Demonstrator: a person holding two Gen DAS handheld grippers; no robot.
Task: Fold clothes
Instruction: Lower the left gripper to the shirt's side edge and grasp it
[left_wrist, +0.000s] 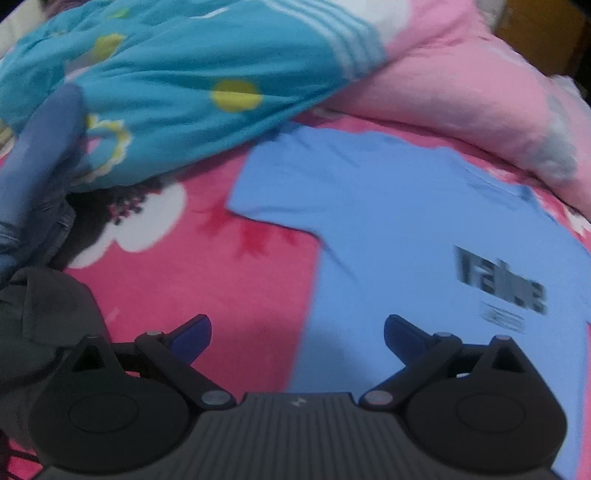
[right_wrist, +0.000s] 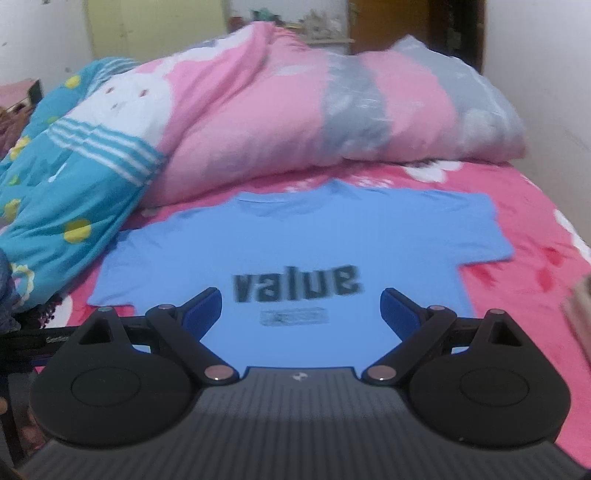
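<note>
A light blue T-shirt (right_wrist: 314, 240) printed "value" lies flat, front up, on the pink flowered bed sheet (right_wrist: 535, 295), collar toward the far bedding. In the left wrist view the same T-shirt (left_wrist: 406, 229) fills the right half, one sleeve spread left. My left gripper (left_wrist: 297, 336) hovers open over the shirt's left side edge, one finger above the sheet, the other above the shirt. My right gripper (right_wrist: 301, 310) hangs open above the shirt's lower chest, just below the print. Neither holds anything.
A bunched pink and grey quilt (right_wrist: 314, 110) and a teal dotted blanket (left_wrist: 166, 85) pile up behind the shirt. Denim (left_wrist: 33, 177) and a dark garment (left_wrist: 48, 317) lie at the left. A wall stands right of the bed.
</note>
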